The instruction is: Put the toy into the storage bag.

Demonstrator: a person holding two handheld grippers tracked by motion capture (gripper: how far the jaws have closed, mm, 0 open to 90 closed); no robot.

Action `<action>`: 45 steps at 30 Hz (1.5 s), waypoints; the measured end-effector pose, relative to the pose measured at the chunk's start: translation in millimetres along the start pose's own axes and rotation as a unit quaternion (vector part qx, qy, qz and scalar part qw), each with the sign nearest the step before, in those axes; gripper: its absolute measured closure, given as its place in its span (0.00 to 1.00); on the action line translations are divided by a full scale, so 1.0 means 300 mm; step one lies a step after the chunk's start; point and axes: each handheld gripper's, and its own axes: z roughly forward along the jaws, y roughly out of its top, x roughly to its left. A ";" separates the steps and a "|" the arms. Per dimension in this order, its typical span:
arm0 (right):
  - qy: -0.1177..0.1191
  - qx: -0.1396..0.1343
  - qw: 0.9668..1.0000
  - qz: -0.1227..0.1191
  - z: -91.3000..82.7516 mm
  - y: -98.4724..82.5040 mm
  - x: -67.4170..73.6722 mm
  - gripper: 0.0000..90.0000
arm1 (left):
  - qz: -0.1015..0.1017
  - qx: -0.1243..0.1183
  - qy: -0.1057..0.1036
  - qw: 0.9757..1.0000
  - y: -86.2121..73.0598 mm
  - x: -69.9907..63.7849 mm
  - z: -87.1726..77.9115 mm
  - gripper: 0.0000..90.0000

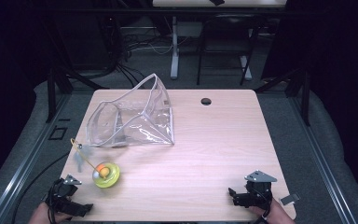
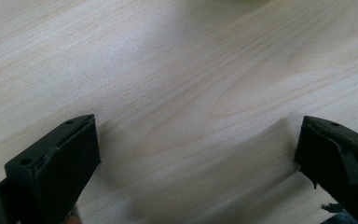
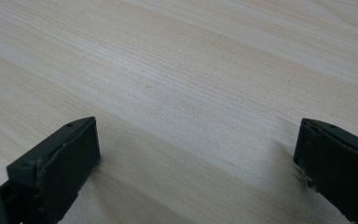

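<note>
A clear plastic pouch (image 1: 130, 116) with a grey zipper rim lies open on the far left part of the wooden table (image 1: 205, 154). Nearer, a round yellow-green item (image 1: 106, 175) with an orange ball inside and a thin gold chain lies on the table's left side. My left gripper (image 1: 77, 198) rests at the front left corner, just left of that item, its jaws wide open over bare wood (image 2: 191, 102). My right gripper (image 1: 242, 196) sits at the front right edge, open too, with nothing between its jaws above bare wood (image 3: 196, 93).
A round cable hole (image 1: 206, 101) is in the table's far edge. A small grey clip (image 1: 289, 199) lies by the front right corner. Desk legs, chairs and cables stand on the floor beyond the table.
</note>
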 end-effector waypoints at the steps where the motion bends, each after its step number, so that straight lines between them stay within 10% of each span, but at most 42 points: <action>1: 0.000 0.000 1.000 0.000 0.000 0.000 0.000 0.00 | 0.000 0.000 0.000 1.000 0.000 0.000 0.000 0.00; 20: 0.001 0.002 1.000 0.001 -0.001 0.001 0.000 0.00 | 0.000 0.018 0.001 1.000 0.017 -0.003 0.001 0.00; 45: 0.001 0.002 1.000 0.000 -0.001 0.001 0.000 0.00 | 0.002 -0.022 0.017 1.000 0.022 -0.010 -0.127 0.00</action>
